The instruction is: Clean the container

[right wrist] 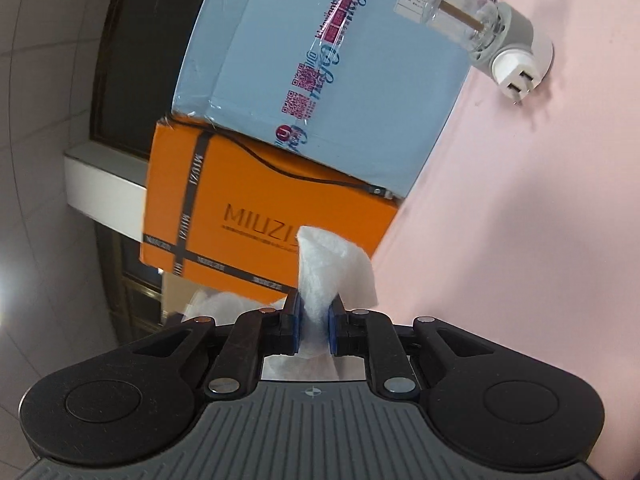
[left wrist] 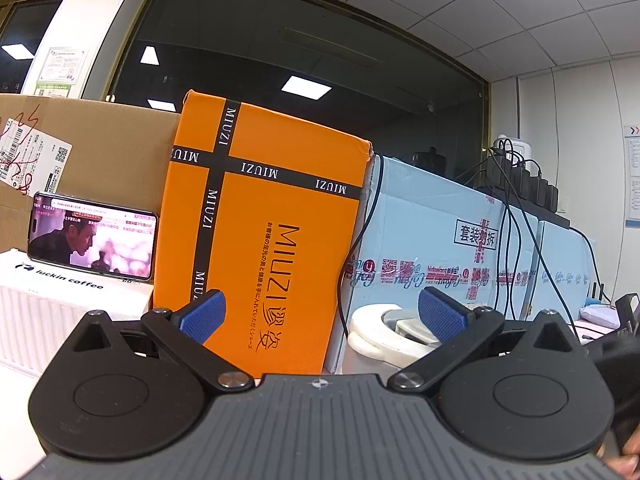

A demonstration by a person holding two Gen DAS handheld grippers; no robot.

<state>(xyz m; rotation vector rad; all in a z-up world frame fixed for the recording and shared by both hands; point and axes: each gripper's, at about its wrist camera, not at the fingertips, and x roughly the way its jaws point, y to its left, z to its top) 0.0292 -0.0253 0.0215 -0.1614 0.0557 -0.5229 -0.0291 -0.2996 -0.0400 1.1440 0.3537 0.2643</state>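
White tissue (right wrist: 320,276) sits pinched between the right gripper (right wrist: 314,326) pads — soft, light, easily torn. Clear glass container (right wrist: 472,16) ahead, upper right: fragile, slippery; grip its grey base. Left gripper (left wrist: 322,312) gapes empty.

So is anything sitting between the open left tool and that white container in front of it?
Nothing visible. The left tool is open and empty, and the white container sits just ahead, partly behind its right finger. The orange box stands to the left, off that path.
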